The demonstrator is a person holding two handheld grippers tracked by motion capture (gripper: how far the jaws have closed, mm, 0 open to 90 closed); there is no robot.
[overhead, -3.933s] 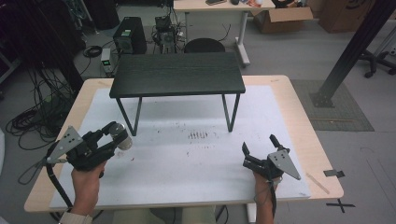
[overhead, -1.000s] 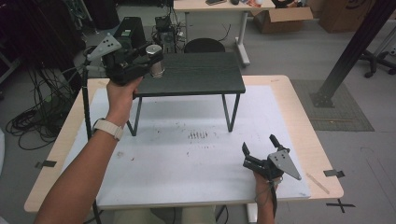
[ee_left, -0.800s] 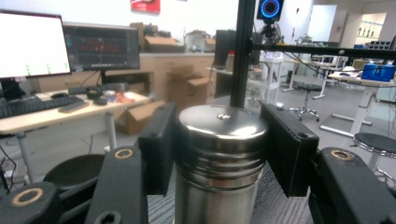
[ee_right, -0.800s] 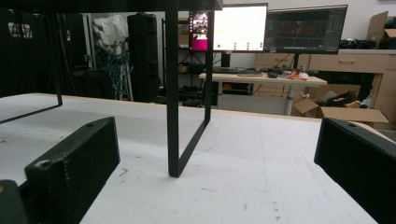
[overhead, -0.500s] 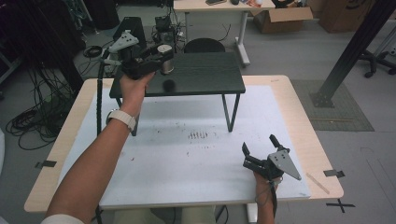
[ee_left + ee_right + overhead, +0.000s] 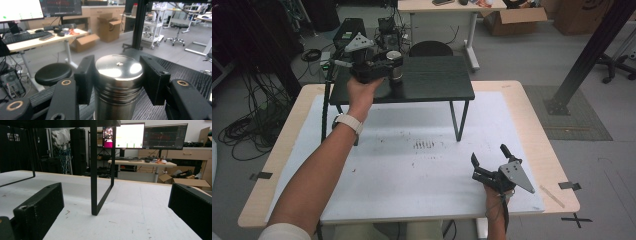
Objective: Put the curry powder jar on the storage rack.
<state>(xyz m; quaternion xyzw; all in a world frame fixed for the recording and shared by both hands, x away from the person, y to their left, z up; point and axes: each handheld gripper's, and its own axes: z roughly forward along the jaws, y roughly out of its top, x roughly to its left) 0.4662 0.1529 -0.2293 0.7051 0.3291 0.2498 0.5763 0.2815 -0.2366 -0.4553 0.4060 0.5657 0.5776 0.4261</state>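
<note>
The metal can (image 6: 117, 85) stands near the left edge of the black shelf (image 6: 432, 82), clamped by the left tongs (image 6: 393, 65), likely being set down, so release comes next; the right tongs (image 6: 490, 161) rest wide open by the table's (image 6: 532, 130) near right corner.

a light wooden table (image 6: 532, 125) carries a white, scuffed sheet (image 6: 412, 170) over most of its top. a small black wood-grain stand on thin black metal legs (image 6: 437, 82) sits on the sheet at the far side, well ahead of the right gripper (image 6: 490, 165), its nearest leg (image 6: 94, 170) planted on the white just in front of those spread jaws. a round steel canister (image 6: 117, 82) stands on the stand between the left gripper's (image 6: 393, 64) jaws.
</note>
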